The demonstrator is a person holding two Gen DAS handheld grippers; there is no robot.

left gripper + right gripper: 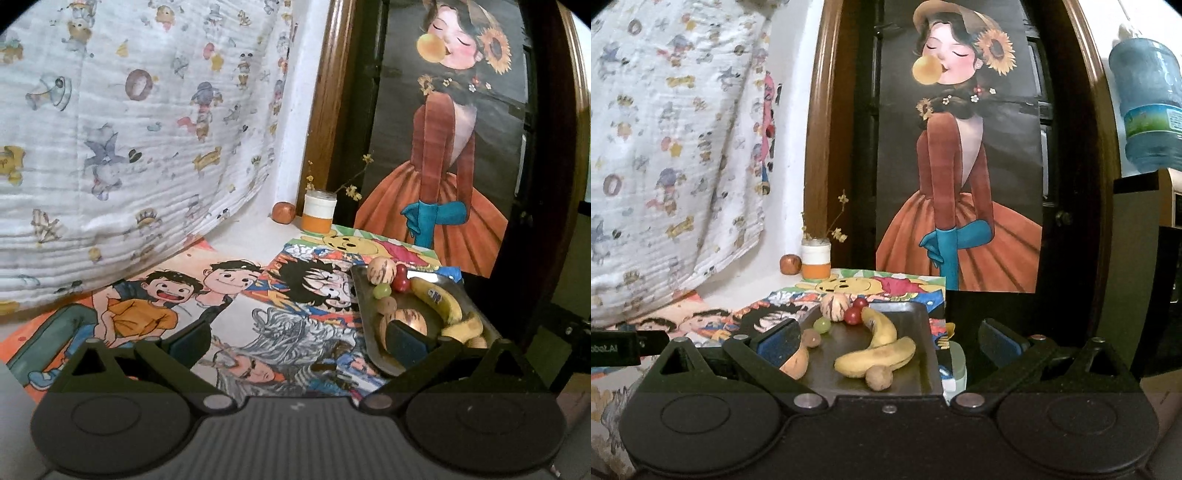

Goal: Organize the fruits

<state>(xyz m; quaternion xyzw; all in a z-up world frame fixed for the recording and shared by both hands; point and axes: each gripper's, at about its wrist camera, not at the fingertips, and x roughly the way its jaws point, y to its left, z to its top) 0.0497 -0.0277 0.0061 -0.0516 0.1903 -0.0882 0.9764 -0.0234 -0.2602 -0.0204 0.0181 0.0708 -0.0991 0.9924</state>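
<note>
A dark metal tray [919, 325] holds two bananas [875, 360], a striped round fruit [835, 305], red cherries [854, 314], a green grape [822, 325], a brown kiwi [880, 377] and an orange fruit [796, 363]. The tray also shows in the left wrist view [364, 295], with a banana [437, 299] in it. My right gripper [890, 345] is open and empty, just in front of the tray. My left gripper [299, 343] is open and empty over cartoon posters, its right finger [406, 343] at the tray's near left edge. A red apple [283, 212] sits apart by the wall.
A white and orange jar [319, 212] with dried flowers stands beside the apple. A patterned cloth [129, 129] hangs at left. A poster of a girl [956, 166] in a wooden frame stands behind the tray. A blue water bottle [1148, 99] is at upper right.
</note>
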